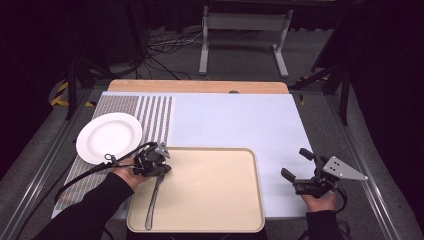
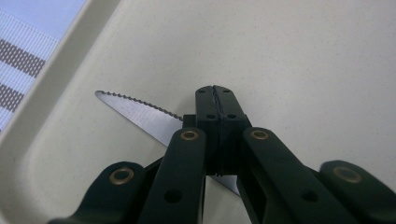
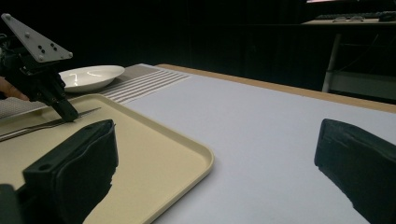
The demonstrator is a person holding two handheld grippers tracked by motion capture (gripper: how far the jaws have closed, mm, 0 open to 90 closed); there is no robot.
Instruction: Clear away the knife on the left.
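A table knife (image 1: 152, 205) lies flat at the left side of a beige tray (image 1: 258, 190), its serrated blade (image 2: 135, 109) towards the far end. My left gripper (image 1: 161, 172) is shut, its jaws pressed together directly over the blade, which passes underneath them (image 2: 215, 93). I cannot tell whether the tips touch the steel. From the right gripper view, that left gripper (image 3: 70, 114) stands tip-down on the knife (image 3: 28, 128). My right gripper (image 1: 296, 163) hovers open and holds nothing, just right of the tray, low over the white table sheet (image 3: 219, 158).
A white plate (image 1: 109, 136) sits on a striped mat (image 1: 155, 117) at the left, beyond the tray's far left corner. The tray rim (image 3: 196, 154) lies close to my right gripper's left jaw. The wooden table edge (image 1: 200, 86) runs along the back.
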